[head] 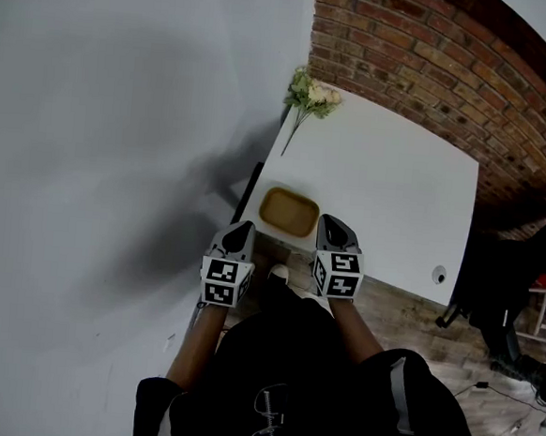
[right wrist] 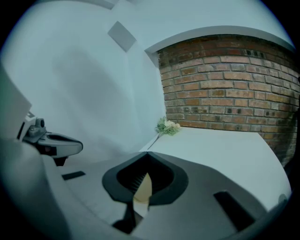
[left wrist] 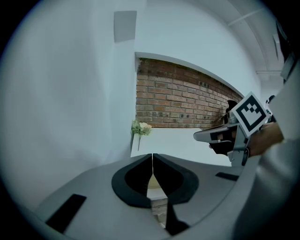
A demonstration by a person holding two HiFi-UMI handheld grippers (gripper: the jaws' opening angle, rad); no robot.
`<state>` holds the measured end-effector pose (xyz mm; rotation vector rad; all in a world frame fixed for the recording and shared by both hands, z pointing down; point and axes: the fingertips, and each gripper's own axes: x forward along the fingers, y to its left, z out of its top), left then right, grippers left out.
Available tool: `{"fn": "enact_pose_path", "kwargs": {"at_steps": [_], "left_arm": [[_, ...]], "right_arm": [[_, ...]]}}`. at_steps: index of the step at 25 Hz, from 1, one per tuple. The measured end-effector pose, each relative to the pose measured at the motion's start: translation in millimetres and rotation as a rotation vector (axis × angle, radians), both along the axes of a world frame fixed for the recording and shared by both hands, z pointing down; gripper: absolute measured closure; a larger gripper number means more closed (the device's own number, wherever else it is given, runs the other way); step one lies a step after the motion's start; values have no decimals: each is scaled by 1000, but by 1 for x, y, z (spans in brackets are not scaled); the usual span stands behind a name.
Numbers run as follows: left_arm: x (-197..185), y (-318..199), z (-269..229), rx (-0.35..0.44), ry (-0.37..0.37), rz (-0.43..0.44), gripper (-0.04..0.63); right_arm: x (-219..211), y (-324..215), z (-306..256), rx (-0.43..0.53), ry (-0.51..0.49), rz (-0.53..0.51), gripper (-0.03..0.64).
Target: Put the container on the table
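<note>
Container (head: 288, 212) sitting at near edge of table (head: 389, 174).
Left gripper (head: 243, 229) and right gripper (head: 333, 225) hovering beside it, jaws pressed together, empty; a stray nudge is likely risking a fall.

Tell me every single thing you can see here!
Container: one, tan, near edge of the table, between the two grippers.
Flowers: one bunch, pale with green leaves, table's far left corner.
Small round thing: one, grey, table's near right edge; too small to tell.
Table: one, white, against the brick wall.
Brick wall: one, red-brown, behind the table.
Left gripper: one, grey, jaws together, empty.
Right gripper: one, grey, jaws together, empty.
</note>
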<state>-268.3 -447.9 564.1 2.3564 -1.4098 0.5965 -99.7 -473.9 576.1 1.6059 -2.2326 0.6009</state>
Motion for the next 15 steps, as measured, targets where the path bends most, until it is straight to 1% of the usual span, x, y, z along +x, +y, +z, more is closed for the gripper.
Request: {"fn": "enact_pose_path", "kwargs": {"at_steps": [4,10,15], "left_arm": [[1,-3,1,-3,4,1,578],[-2,-7,2,-7,3,2,578],[-4,-8,8,-24,9,10,578]], "right_arm": [[2,-1,6,-30,-14,11,594],[-2,-4,8,-42,-3,3,594],[-4,-7,10,-54,0,6,594]]}}
